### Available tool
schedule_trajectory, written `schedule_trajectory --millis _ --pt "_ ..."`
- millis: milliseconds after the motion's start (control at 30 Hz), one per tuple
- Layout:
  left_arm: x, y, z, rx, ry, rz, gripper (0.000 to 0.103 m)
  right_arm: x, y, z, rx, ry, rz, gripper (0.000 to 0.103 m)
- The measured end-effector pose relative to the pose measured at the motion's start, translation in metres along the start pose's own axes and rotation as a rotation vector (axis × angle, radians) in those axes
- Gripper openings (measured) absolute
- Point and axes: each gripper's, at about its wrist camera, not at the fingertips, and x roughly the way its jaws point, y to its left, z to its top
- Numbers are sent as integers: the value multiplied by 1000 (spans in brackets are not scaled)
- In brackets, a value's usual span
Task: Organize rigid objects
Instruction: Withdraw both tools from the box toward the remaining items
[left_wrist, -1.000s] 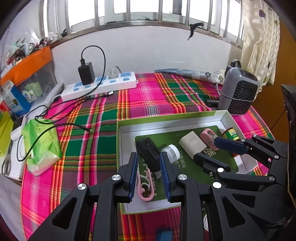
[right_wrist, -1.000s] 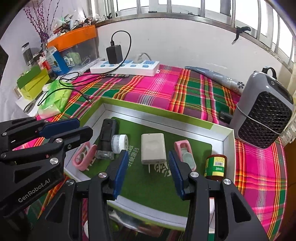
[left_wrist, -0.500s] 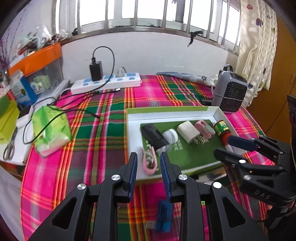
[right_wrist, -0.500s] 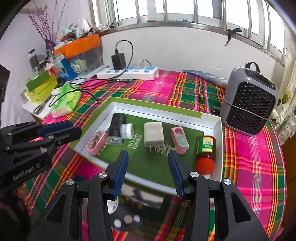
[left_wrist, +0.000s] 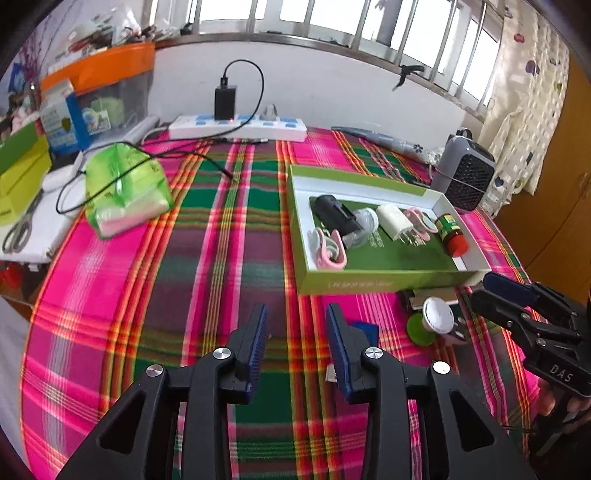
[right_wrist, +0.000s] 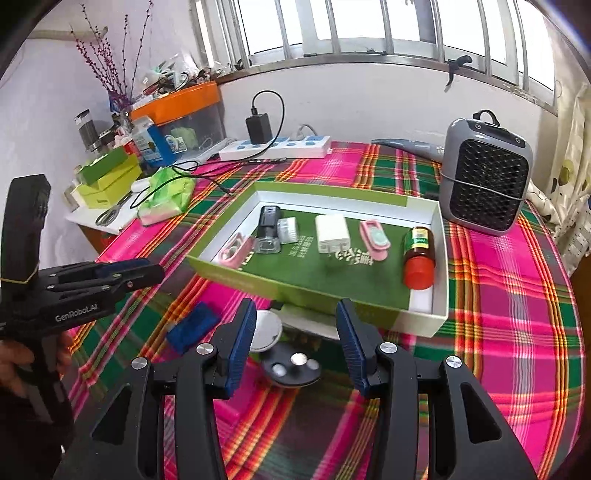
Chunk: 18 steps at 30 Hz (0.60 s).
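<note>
Rigid objects: most sit in the green box (right_wrist: 280, 288), a few lie loose on the plaid cloth (left_wrist: 207, 280) in front of it.

Left gripper (left_wrist: 297, 341): jaws opening, nothing between the pads, only bare cloth below. Blue USB stick (left_wrist: 365, 328) lies just beside and partly behind its right finger, not gripped. From the right wrist view the same gripper (right_wrist: 157, 271) hangs left of the box's near corner, a hand (right_wrist: 14, 363) on its handle.

Right gripper (right_wrist: 295, 343): jaws part-way apart, holding nothing. In the gap, on the cloth: a white round cap (right_wrist: 267, 328), touching or just behind the left pad, and a dark disc with three silvery buttons (right_wrist: 291, 369). Behind those, something flat is tucked against the box's front wall; can't tell what. USB stick (right_wrist: 192, 325) lies left of that gripper.

Box contents, left to right in the right wrist view:
- pink clip (right_wrist: 234, 253), at the left wall
- black device (right_wrist: 269, 221) with a clear end
- small white jar (right_wrist: 287, 229), touching the black device
- white charger plug (right_wrist: 332, 232), prongs toward the near side
- pink oblong case (right_wrist: 375, 238)
- brown bottle with red cap (right_wrist: 419, 258), lying on its side near the right wall

Outside the box: grey fan heater (right_wrist: 485, 181) at its far right corner, white power strip (right_wrist: 275, 146) with a black adapter at the wall, green tissue pack (right_wrist: 168, 194) to the left.
</note>
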Motion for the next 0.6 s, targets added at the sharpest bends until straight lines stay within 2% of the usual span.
schedule_trajectory --millis 300,400,600 --pt "1 1 -10 4 21 -14 32 -4 18 -10 12 -13 13 46" --pt "2 6 -12 -23 20 -19 32 -4 30 -10 8 -7 50 46" --pt "2 8 -15 -22 30 -14 32 2 38 -9 -28 -8 12 46"
